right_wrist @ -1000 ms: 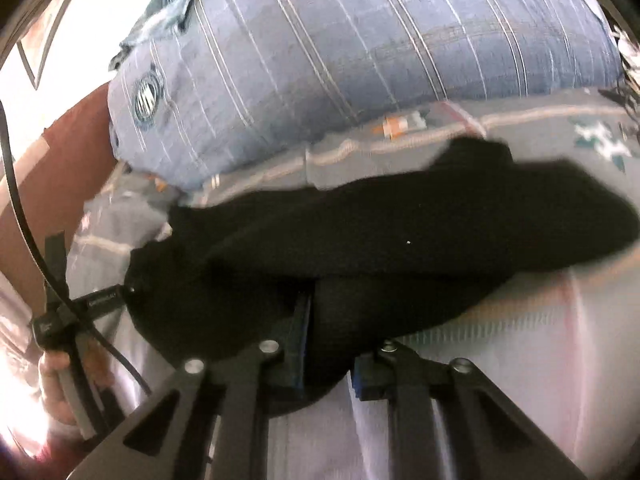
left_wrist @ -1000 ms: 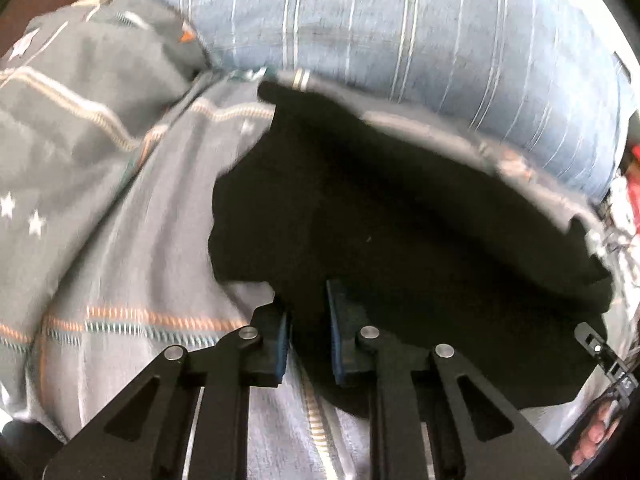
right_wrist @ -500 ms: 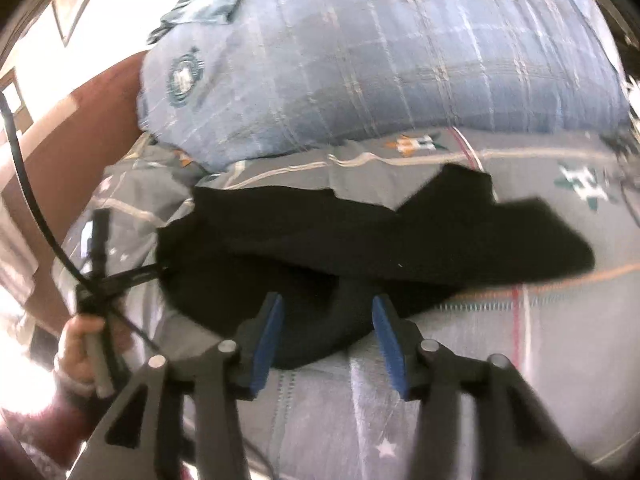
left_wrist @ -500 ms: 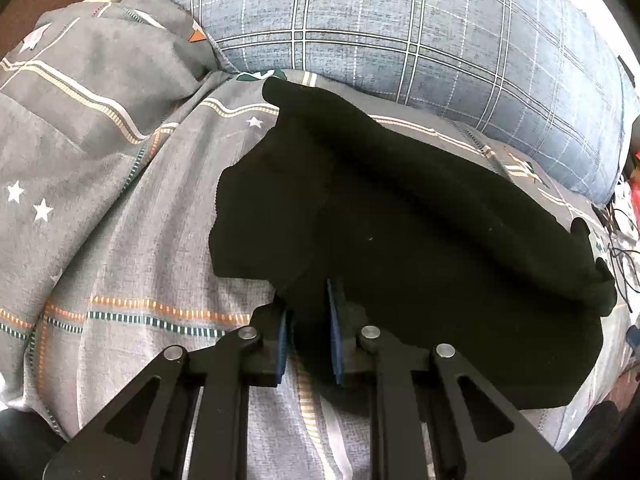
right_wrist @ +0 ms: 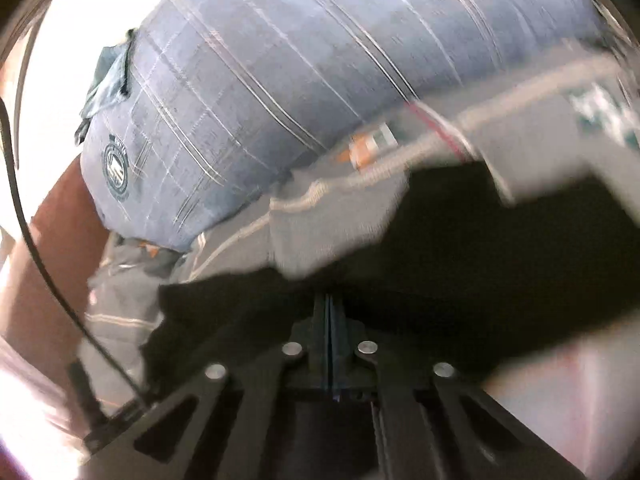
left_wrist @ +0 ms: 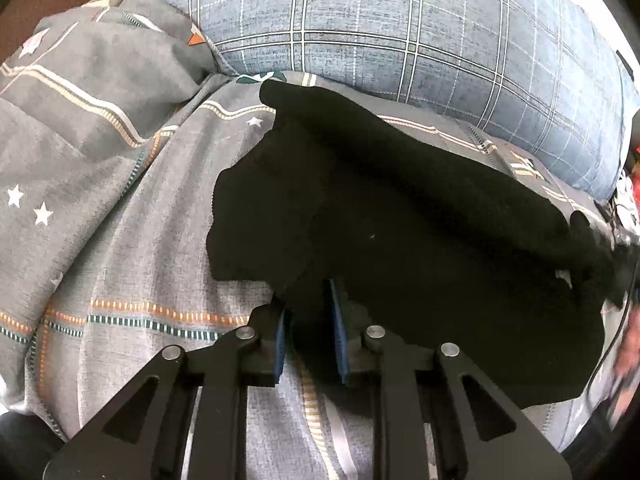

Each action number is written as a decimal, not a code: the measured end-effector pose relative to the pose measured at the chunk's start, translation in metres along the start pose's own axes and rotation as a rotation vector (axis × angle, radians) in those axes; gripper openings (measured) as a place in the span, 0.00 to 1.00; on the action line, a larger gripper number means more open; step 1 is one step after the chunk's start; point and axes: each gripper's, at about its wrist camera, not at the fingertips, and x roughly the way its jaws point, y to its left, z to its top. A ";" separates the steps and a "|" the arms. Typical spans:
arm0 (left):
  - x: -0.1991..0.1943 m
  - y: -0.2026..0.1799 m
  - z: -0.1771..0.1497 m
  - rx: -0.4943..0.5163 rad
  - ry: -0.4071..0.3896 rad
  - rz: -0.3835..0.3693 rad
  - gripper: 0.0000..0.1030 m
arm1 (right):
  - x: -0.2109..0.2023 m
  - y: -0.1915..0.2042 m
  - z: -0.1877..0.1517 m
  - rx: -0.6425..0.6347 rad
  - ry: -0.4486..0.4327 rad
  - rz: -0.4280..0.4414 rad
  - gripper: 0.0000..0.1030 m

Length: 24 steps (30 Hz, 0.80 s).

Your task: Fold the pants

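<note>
Black pants (left_wrist: 400, 240) lay bunched on bedspread (left_wrist: 120, 240), just below pillow (left_wrist: 400, 32). Soft, limp, light; best pinched at hem edge. Left gripper (left_wrist: 308, 320) nipped near edge. Right gripper (right_wrist: 329, 320) pressed together, apparently empty.

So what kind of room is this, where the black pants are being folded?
Most likely a bedroom, with the work done on a bed. The black pants lie on a grey bedsheet printed with stars and stripes, and a big blue plaid pillow sits just behind them.
</note>
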 end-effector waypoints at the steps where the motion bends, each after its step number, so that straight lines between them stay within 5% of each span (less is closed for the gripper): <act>1: 0.000 -0.001 0.000 0.006 -0.003 0.007 0.18 | 0.009 0.006 0.012 -0.047 -0.011 -0.022 0.00; 4: 0.000 -0.002 0.000 0.018 -0.005 0.013 0.18 | 0.024 0.022 0.036 -0.109 0.023 -0.065 0.00; 6: 0.001 0.001 0.001 0.007 -0.003 -0.003 0.18 | 0.013 0.028 0.038 -0.118 -0.004 0.006 0.04; 9: 0.003 0.001 0.002 0.004 -0.006 -0.005 0.18 | -0.005 0.028 0.023 -0.141 0.021 0.003 0.10; 10: 0.003 0.000 0.002 0.007 -0.008 -0.002 0.18 | -0.010 0.025 0.017 -0.137 0.034 0.011 0.16; 12: 0.002 -0.001 0.002 0.015 -0.013 0.000 0.18 | -0.024 0.023 0.001 -0.157 0.041 -0.019 0.68; 13: 0.002 0.000 0.001 0.014 -0.014 -0.003 0.18 | -0.033 0.023 -0.009 -0.195 0.026 -0.046 0.72; 20: 0.001 0.001 0.001 0.004 -0.015 -0.001 0.19 | -0.045 0.038 -0.048 -0.424 0.059 -0.105 0.79; 23: 0.001 0.001 0.001 0.003 -0.014 -0.003 0.19 | -0.026 0.037 -0.053 -0.524 0.045 -0.251 0.78; 24: 0.002 0.001 0.001 0.001 -0.014 -0.004 0.19 | -0.018 0.035 -0.052 -0.548 0.054 -0.266 0.70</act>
